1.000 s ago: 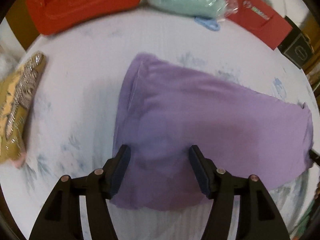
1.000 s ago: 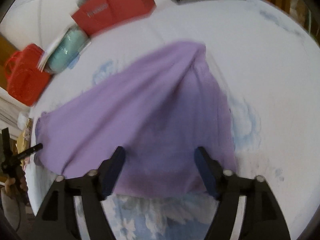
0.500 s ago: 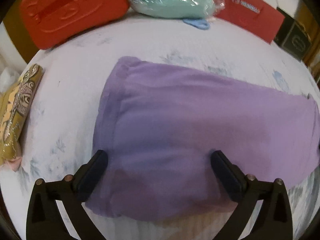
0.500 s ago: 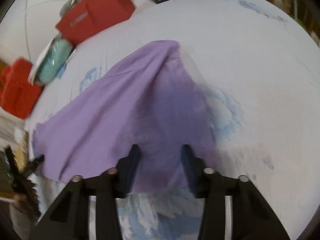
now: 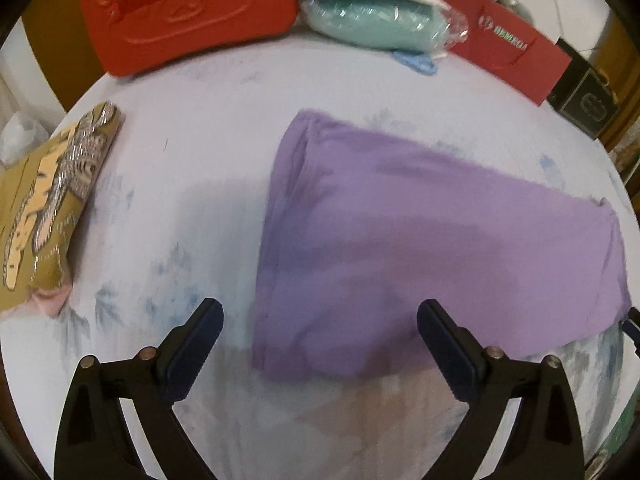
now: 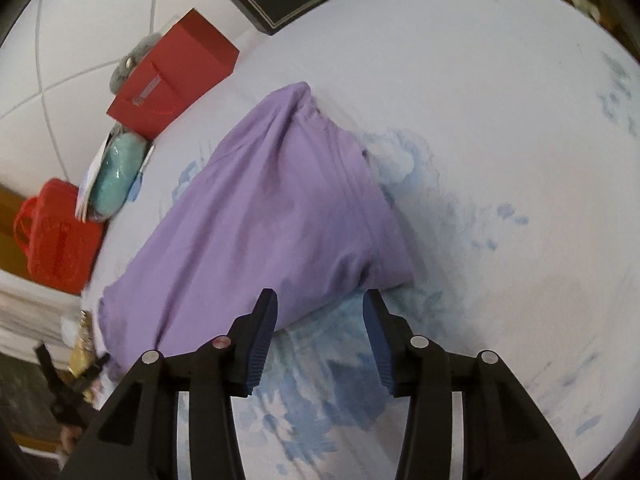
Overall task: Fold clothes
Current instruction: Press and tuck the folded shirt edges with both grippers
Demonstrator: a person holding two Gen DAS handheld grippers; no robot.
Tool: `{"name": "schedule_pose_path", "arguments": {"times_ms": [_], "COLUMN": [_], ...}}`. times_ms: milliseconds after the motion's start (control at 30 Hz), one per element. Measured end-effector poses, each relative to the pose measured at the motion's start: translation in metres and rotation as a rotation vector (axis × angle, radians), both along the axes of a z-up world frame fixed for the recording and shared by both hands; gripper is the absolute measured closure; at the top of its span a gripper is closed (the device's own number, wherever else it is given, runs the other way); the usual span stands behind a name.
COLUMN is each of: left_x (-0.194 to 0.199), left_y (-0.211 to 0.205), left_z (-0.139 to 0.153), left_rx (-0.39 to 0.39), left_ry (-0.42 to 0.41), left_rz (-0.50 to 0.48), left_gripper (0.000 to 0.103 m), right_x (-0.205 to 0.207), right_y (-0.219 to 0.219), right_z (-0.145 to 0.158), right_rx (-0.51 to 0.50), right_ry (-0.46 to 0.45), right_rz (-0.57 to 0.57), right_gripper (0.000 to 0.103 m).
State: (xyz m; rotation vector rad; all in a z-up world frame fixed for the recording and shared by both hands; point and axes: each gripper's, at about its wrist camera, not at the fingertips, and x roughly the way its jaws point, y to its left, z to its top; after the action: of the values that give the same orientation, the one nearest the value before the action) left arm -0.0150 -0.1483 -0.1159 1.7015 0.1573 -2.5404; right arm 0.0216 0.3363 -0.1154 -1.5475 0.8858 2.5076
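Observation:
A purple garment [image 5: 420, 240] lies folded on the white bedsheet with blue flowers [image 5: 168, 168]. My left gripper [image 5: 319, 316] hovers wide open over its near left corner, holding nothing. In the right wrist view the same garment [image 6: 280, 208] stretches away to the left. My right gripper [image 6: 319, 306] stands open at the garment's near edge, and a bit of purple cloth shows between its fingers without being pinched. The left gripper [image 6: 68, 368] appears small at the far left edge of the bed.
Along the far side stand a red case [image 5: 188, 12], a teal bundle in plastic [image 5: 372, 20], a red paper bag [image 5: 508, 48] and a black box [image 5: 584, 100]. A gold patterned package [image 5: 52, 200] lies at the left.
My left gripper has opened wide, let go of the cloth and shifted left. The right gripper narrowed somewhat and drew back to the garment's near edge. The garment now lies flatter.

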Motion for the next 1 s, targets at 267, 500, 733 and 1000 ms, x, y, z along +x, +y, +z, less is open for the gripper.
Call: {"name": "schedule_pose_path", "arguments": {"times_ms": [267,500,733,1000], "left_x": [0.0,-0.002,-0.002,-0.004], "left_y": [0.008,0.012,0.012,-0.001], "left_z": [-0.013,0.001,0.003,0.007], "left_rx": [-0.034,-0.005,0.006,0.061], "left_ry": [-0.013,-0.006,-0.007,-0.03], "left_rz": [-0.031,-0.055,-0.079,-0.059], "left_gripper": [0.007,0.057,0.059,0.094], "right_x": [-0.006,-0.017,-0.02,-0.024], "right_y": [-0.007,-0.024,-0.022,-0.037], "right_z": [-0.007,-0.009,-0.008,0.017], "right_rx": [0.008,0.146,0.17,0.202], "right_ry": [0.024,0.018,0.024,0.098], "right_rz": [-0.139,-0.168,-0.166,-0.087], "right_gripper": [0.05,0.061,0.063,0.098]}}
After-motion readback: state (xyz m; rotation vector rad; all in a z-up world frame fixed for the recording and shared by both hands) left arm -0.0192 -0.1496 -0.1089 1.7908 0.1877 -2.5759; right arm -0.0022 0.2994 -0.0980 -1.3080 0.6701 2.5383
